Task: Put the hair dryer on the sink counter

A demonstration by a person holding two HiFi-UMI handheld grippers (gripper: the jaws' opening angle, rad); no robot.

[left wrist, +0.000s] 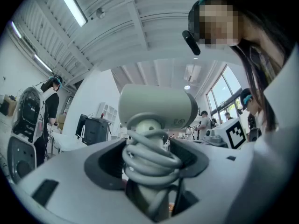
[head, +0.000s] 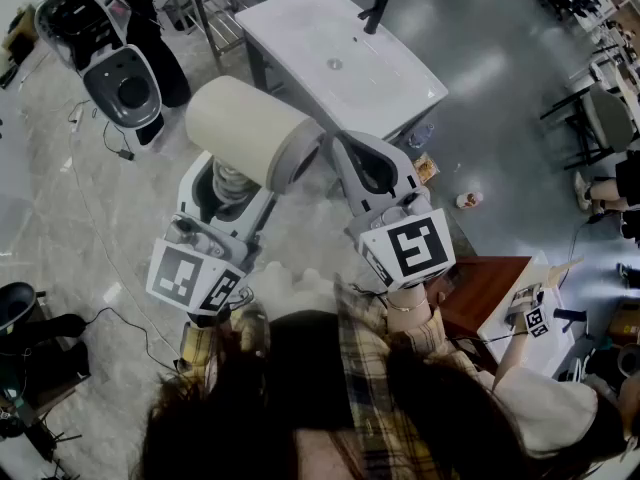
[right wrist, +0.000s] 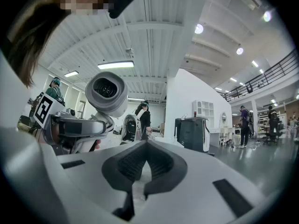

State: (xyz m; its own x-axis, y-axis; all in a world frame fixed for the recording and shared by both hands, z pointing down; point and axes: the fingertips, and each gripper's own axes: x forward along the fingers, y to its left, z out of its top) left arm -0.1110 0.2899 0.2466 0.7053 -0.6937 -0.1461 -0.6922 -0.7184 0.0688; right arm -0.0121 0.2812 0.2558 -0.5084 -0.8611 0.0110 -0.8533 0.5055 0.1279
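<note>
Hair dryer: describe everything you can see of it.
The hair dryer is matte grey-beige plastic with a fat round barrel, lying level, held in the air before the white sink counter. Its grey cord is coiled around the handle, which the left gripper's jaws clamp. Nothing else touches it.

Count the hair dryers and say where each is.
1: the beige plastic hair dryer, its handle clamped in the left gripper's jaws, short of the white sink counter.
</note>
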